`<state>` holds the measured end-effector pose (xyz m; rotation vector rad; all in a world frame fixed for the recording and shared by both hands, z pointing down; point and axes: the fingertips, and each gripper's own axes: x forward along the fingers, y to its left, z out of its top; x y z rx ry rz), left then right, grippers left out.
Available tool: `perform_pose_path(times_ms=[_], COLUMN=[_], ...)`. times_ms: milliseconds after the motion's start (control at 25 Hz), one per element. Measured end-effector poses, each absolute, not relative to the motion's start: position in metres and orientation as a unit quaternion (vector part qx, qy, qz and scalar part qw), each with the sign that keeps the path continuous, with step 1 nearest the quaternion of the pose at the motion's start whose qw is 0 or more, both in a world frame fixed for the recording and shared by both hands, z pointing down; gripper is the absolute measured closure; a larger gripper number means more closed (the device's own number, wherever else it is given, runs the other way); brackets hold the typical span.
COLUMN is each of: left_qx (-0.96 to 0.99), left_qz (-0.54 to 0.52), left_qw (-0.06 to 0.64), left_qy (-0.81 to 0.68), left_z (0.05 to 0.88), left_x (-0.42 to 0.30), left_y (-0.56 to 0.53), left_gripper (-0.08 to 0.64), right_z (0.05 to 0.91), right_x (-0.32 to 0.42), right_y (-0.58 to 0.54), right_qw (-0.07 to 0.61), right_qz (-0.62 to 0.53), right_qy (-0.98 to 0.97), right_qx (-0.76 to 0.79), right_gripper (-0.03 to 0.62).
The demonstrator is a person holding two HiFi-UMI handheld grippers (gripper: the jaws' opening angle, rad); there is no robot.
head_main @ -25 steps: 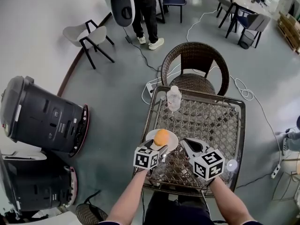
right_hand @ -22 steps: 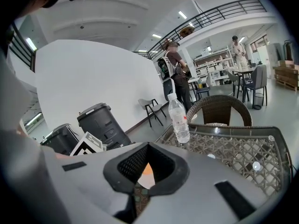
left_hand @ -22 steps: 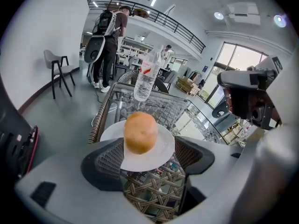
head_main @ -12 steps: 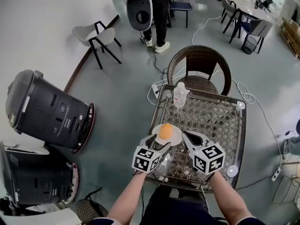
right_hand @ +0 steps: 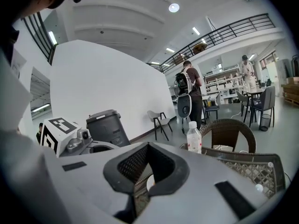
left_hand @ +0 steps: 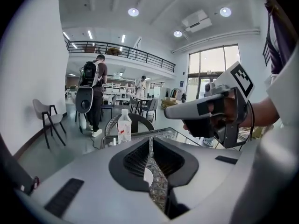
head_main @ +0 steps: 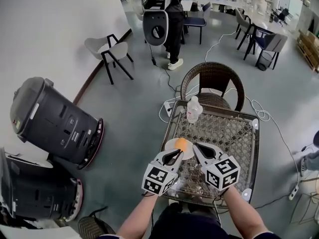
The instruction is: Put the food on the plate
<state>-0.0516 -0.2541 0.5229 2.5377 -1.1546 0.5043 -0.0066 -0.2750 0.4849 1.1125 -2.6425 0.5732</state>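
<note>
- Already the orange [head_main: 182, 144] lies on the plate [head_main: 171, 144], near the table's [head_main: 224, 133] near left corner.
- Left gripper [head_main: 175, 153] hovers at the plate's near edge, its jaws closing and almost together with nothing between them.
- Right gripper [head_main: 195, 147] is just beside it, jaws together and empty, tip near the plate's right edge.
- Bottle [head_main: 194, 109] stands at the table's far left, well apart from the plate.

food [head_main: 182, 144] on plate [head_main: 170, 144] | plate near-left on table [head_main: 227, 133] | bottle [head_main: 194, 109] behind plate | chair [head_main: 214, 81] behind table
</note>
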Motion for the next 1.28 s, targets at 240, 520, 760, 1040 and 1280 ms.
perform_pose_path(times_ms=[240, 520, 760, 1040, 1280], left_qx=[0.896, 0.901, 0.905, 0.907, 0.907], left_qz=[0.147, 0.114, 0.094, 0.089, 0.084], left_qw=[0.138, 0.133, 0.126, 0.115, 0.106], left_qy=[-0.396, -0.396, -0.395, -0.395, -0.398], left_z=[0.485, 0.448, 0.424, 0.411, 0.401], left_x=[-0.048, -0.041, -0.037, -0.037, -0.039], left_y=[-0.248, -0.243, -0.242, -0.238, -0.240], left_gripper=[0.551, 0.551, 0.551, 0.551, 0.551], right_z=[0.455, 0.426, 0.398, 0.384, 0.379], right_x=[-0.012, -0.010, -0.012, -0.015, -0.014], right_y=[-0.273, -0.268, -0.257, -0.251, -0.252], right_qw=[0.092, 0.091, 0.073, 0.059, 0.048], right_qz=[0.167, 0.128, 0.092, 0.073, 0.072], right_qy=[-0.905, -0.909, -0.920, -0.923, -0.924], right_qx=[0.380, 0.387, 0.374, 0.372, 0.372], right_gripper=[0.589, 0.589, 0.589, 0.589, 0.589])
